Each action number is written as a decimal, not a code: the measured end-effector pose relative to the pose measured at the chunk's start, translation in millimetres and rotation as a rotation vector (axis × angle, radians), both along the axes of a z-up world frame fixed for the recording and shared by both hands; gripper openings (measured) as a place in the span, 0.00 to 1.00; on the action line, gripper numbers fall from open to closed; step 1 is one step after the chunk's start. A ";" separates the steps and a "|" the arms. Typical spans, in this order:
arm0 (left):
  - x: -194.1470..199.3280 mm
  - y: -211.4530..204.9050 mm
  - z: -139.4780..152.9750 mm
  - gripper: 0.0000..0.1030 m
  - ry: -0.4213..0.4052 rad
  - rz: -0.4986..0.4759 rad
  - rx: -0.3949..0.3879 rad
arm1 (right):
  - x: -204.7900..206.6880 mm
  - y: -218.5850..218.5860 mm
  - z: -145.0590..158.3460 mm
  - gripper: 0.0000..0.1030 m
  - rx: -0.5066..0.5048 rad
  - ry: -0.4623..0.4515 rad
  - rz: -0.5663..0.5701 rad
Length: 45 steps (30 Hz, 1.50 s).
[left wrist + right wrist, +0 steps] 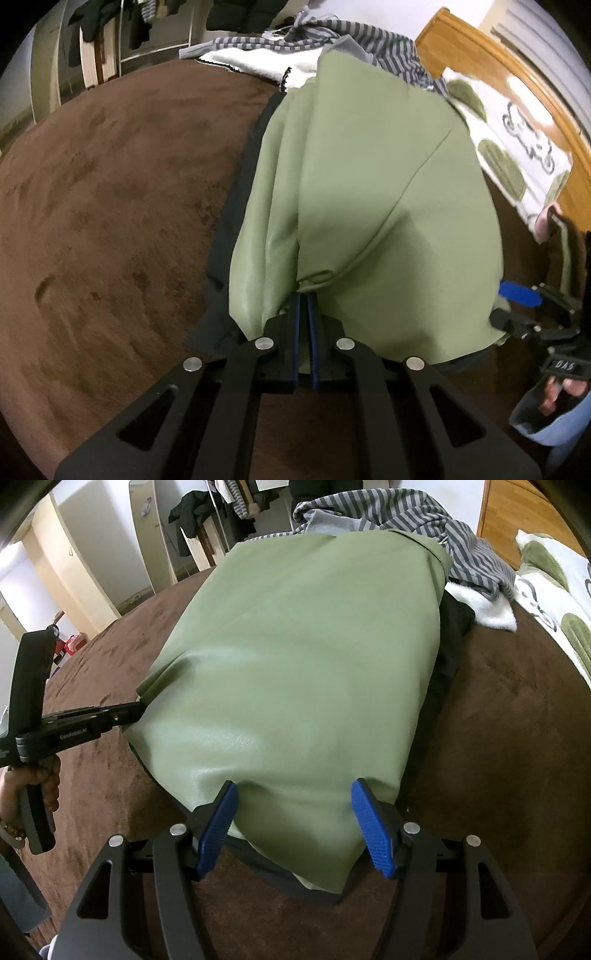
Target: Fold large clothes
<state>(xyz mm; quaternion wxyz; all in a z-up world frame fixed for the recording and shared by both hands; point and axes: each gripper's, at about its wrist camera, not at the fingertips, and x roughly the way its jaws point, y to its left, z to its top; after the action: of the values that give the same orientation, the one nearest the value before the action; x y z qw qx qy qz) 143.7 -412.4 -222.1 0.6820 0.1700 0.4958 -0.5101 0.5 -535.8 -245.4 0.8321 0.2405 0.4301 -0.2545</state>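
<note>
A large green leather-like garment point(369, 192) with a dark lining lies folded on a brown bed cover point(110, 206). My left gripper point(305, 299) is shut on the garment's near edge, bunching it. In the right wrist view the garment point(295, 657) fills the middle, and my right gripper point(295, 805) is open, its blue pads straddling the near edge without pinching it. The left gripper point(138, 707) shows there at the garment's left edge. The right gripper point(506, 299) shows at the far right of the left wrist view.
A grey striped garment point(406, 513) and a white fleece piece point(487, 609) lie at the far end of the bed cover point(498, 720). A white pillow with green shapes point(554, 590) and a wooden headboard point(498, 62) are at the right. Wardrobes and hanging clothes point(207, 509) stand behind.
</note>
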 end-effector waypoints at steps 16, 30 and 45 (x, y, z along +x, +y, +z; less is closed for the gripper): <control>-14.3 21.5 52.4 0.94 -0.127 0.030 -0.069 | -6.1 45.1 54.4 0.94 -0.095 0.002 -0.064; -52.3 108.0 147.6 0.94 -0.304 0.052 -0.116 | -44.2 129.7 138.1 0.94 -0.198 -0.068 -0.058; -137.7 181.7 181.0 0.94 -0.374 -0.013 -0.129 | -101.7 220.1 172.7 0.94 -0.262 -0.129 -0.047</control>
<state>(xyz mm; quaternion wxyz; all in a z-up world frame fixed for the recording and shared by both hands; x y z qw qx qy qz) 6.1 -230.7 -41.1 0.7684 0.2209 0.3256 -0.5048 -101.2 -315.7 -72.7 0.8761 0.1555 0.3332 -0.3118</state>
